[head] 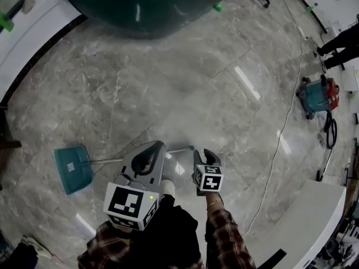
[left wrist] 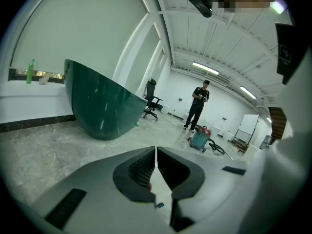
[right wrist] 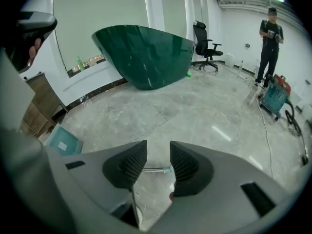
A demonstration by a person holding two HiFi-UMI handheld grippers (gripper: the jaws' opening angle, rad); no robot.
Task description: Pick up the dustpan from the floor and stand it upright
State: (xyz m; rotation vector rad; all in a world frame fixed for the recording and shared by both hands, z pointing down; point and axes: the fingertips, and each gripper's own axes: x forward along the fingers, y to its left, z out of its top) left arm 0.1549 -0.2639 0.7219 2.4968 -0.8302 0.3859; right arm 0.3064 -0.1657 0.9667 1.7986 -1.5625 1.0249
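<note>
The teal dustpan (head: 72, 168) lies flat on the marble floor at the left, and its thin metal handle (head: 112, 160) runs right toward both grippers. My left gripper (head: 159, 146) hovers over the handle with its jaws shut tip to tip and nothing between them (left wrist: 156, 152). My right gripper (head: 206, 152) is beside the handle's far end, open (right wrist: 158, 155). The handle's end (right wrist: 157, 169) shows on the floor through the gap between its jaws, untouched. The pan (right wrist: 63, 141) shows at the left edge of the right gripper view.
A big dark green tub (head: 151, 4) stands ahead. At the right a teal and red vacuum (head: 318, 96) trails a cable (head: 280, 144) over the floor. A person (right wrist: 269, 38) stands by it. An office chair (right wrist: 204, 45) is beyond, a white counter (head: 305, 217) at the near right.
</note>
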